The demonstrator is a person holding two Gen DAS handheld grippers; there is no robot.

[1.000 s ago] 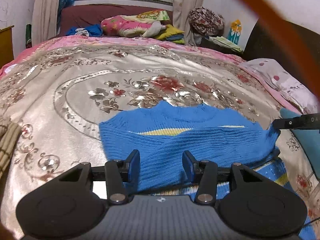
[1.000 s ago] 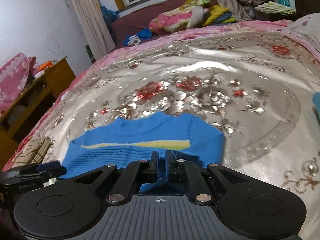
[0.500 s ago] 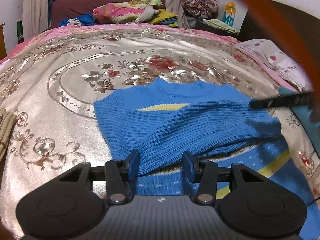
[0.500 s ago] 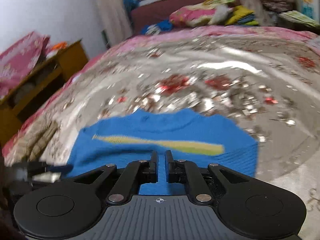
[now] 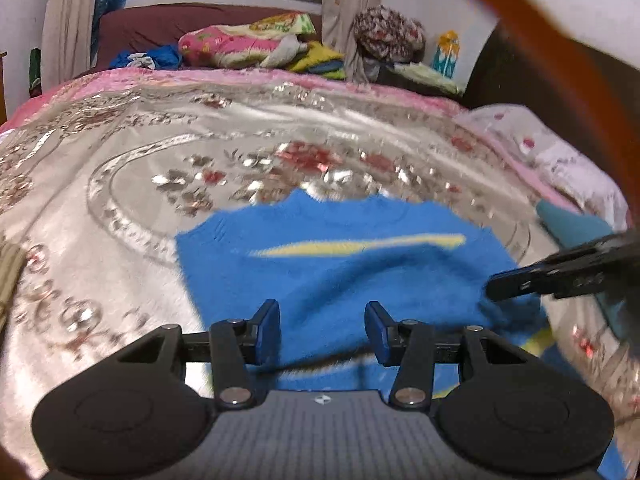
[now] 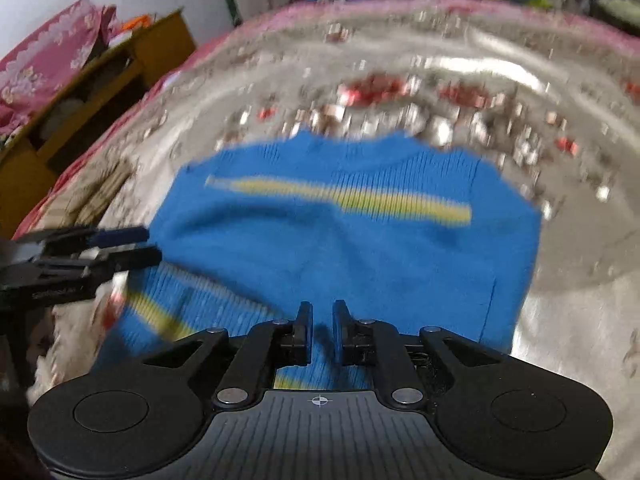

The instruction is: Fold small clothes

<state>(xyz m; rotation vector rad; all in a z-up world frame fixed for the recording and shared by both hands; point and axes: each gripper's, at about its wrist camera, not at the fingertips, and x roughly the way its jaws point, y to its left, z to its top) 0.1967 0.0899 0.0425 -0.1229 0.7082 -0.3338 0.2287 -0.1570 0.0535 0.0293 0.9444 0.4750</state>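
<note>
A small blue knit sweater point(image 5: 340, 264) with a yellow stripe lies on the bed, its upper part folded down over the lower part. It also shows in the right wrist view point(image 6: 360, 240). My left gripper point(image 5: 322, 330) is open and empty, just above the sweater's near edge. My right gripper point(image 6: 321, 330) has a narrow gap between its jaws and holds nothing, above the sweater's lower part. It shows from the side in the left wrist view point(image 5: 496, 286) at the sweater's right edge. The left gripper shows in the right wrist view point(image 6: 148, 246) at the sweater's left edge.
A silver floral bedspread point(image 5: 160, 152) covers the bed. Folded bedding and clothes point(image 5: 240, 44) are piled at the far end. A pillow point(image 5: 552, 152) and a teal item point(image 5: 572, 224) lie at the right. A wooden cabinet point(image 6: 80, 92) stands left of the bed.
The right gripper has let go of the sweater's folded part and opened slightly. Both grippers have drawn back and the views are blurred by motion. The left gripper has stayed open.
</note>
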